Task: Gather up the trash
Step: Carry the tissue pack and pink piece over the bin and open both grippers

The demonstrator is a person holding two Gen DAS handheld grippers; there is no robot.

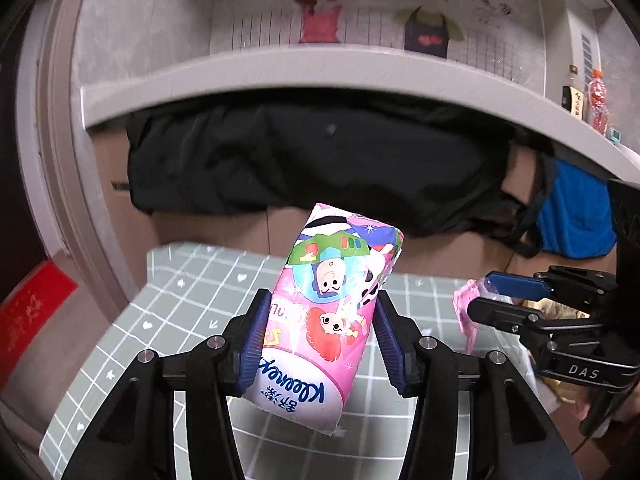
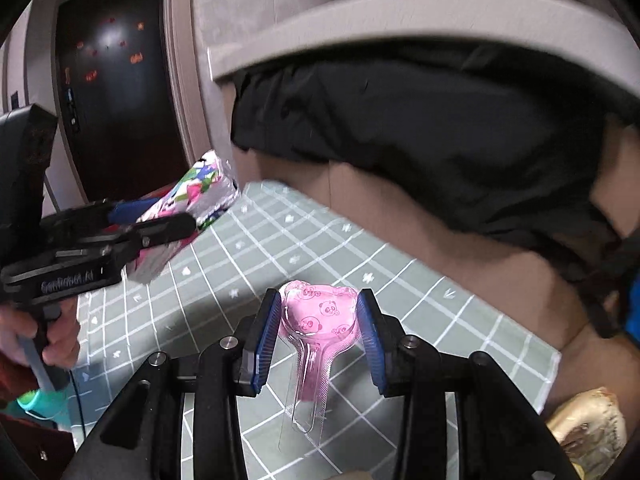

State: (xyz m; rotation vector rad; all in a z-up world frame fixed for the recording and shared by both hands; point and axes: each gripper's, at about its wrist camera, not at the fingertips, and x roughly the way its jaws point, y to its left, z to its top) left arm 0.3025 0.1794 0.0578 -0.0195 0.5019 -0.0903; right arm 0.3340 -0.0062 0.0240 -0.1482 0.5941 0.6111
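Left wrist view: the left gripper [image 1: 320, 336] is clamped on a pink tissue pack [image 1: 332, 312] printed with cartoon figures; both blue pads press its sides, and the pack stands tilted upward between the fingers, lifted clear of the green checked tablecloth [image 1: 168, 320]. Only this view shows the wall drawings [image 1: 368, 12] above the pale shelf [image 1: 280, 76], the red bottle [image 1: 598, 100] standing at the shelf's right end, and the blue bag [image 1: 576, 216] under it. At the right edge the right gripper [image 1: 486, 296] appears from the side, a pink wrapper [image 1: 466, 312] hanging from its tips.

Right wrist view: the right gripper [image 2: 318, 328] is closed on that wrapper, here seen as a clear blister with a pink heart-shaped lollipop pack [image 2: 318, 316] bearing panda prints; the heart sits between the pads, the clear stem part pointing back toward the camera, above the tablecloth [image 2: 280, 240]. Only this view shows the dark door [image 2: 116, 92] at left, a person's hand [image 2: 52, 336] on the left gripper's handle, and a crumpled golden wrapper [image 2: 588, 428] at lower right. The left gripper [image 2: 168, 216] with its tissue pack [image 2: 188, 204] is at left, well apart from the lollipop pack. A black cloth [image 2: 420, 132] hangs under the shelf in both views
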